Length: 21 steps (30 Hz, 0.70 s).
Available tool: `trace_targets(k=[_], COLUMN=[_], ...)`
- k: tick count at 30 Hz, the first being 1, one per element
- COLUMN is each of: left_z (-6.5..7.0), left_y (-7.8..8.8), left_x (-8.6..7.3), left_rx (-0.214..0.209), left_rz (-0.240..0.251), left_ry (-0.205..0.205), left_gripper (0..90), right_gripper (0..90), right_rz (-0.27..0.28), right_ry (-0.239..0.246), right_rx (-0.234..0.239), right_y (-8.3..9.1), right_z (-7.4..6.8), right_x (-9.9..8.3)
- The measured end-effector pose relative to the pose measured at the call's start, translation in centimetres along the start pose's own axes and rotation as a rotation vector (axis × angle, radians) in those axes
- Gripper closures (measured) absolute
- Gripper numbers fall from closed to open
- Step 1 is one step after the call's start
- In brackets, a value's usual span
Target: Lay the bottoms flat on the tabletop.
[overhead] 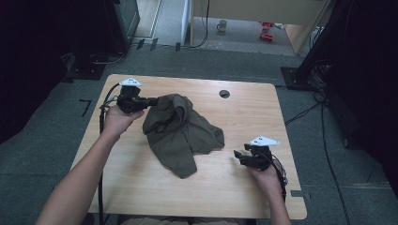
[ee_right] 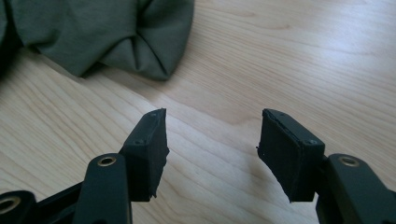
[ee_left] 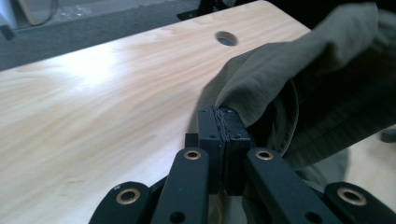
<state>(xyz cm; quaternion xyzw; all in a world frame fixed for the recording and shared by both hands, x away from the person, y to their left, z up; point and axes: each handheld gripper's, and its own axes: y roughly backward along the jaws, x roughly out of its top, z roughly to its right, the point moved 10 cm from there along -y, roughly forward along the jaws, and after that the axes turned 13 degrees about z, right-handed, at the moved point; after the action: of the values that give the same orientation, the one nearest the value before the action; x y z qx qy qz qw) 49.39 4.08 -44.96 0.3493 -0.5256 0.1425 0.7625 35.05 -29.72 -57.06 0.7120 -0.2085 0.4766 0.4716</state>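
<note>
The left tool (overhead: 152,100) is hovering near the far left corner of the bench (overhead: 141,192), held level in the person's left hand (overhead: 117,119) and pointing toward the bench's middle; in the left gripper view its jaws are pressing together on a fold of the olive-green garment (ee_left: 280,65), the two pads (ee_left: 224,128) meeting with the cloth's edge pinched at their tips; the fabric is rising from that pinch and draping off to the right. The garment (overhead: 180,133) is lying crumpled across the middle of the bench, its upper left part lifted at the left tool, its bulk spreading toward the near edge and ending in a blunt corner pointing at the person; a round cable hole (overhead: 224,93) is sitting in the bench top beyond it, near the far edge, apart from the cloth. The right tool (overhead: 239,156) is waiting near the near right corner of the bench, in the person's right hand (overhead: 267,176), pointing left toward the garment; in the right gripper view (ee_right: 212,140) its jaws are standing apart with bare wood between them, gripping nothing; a bunched corner of the garment (ee_right: 140,42) is lying on the bench ahead of those jaws, near but not touching.
</note>
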Motion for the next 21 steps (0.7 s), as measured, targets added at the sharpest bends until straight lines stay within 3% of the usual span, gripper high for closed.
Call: trace_targets(k=[11, 19, 21], left_z=[-4.4, -6.9, -7.8], left_y=[-1.1, -1.4, -1.2], left_x=[0.5, -0.4, -0.4], left_rx=[0.075, 0.128, 0.158], left_rz=[0.004, -0.011, -0.017], left_ry=[-0.016, 0.022, 0.025], left_gripper=[89.2, 88.2, 83.6], right_gripper=[42.9, 44.0, 44.0], right_rz=[0.078, 0.122, 0.123], right_ry=[0.039, 0.046, 0.055], right_rx=[0.087, 0.142, 0.158], right_y=[-0.6, -1.9, -2.6], right_z=[-3.4, -5.8, -6.6], right_x=[2.6, 4.3, 4.9])
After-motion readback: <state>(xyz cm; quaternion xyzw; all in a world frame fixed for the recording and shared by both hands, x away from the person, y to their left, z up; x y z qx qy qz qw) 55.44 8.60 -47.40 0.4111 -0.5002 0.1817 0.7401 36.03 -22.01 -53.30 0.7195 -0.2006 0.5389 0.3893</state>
